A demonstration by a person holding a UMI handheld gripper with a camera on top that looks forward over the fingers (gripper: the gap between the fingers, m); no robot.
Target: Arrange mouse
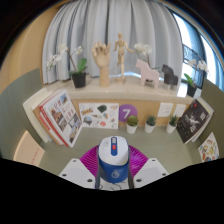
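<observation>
Since the mouse (113, 160) sits gripped between the gripper's (113, 172) pink pads (90, 160), it looks light, rigid, slick-shelled, so hold mid-flanks, not the wheel.

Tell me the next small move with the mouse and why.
Probably lower the mouse onto the bare table just ahead. The gripper seems shut on it, both pink pads at its sides, and the space before the small potted plants looks free. Whether the mouse already rests on the table cannot be told.
</observation>
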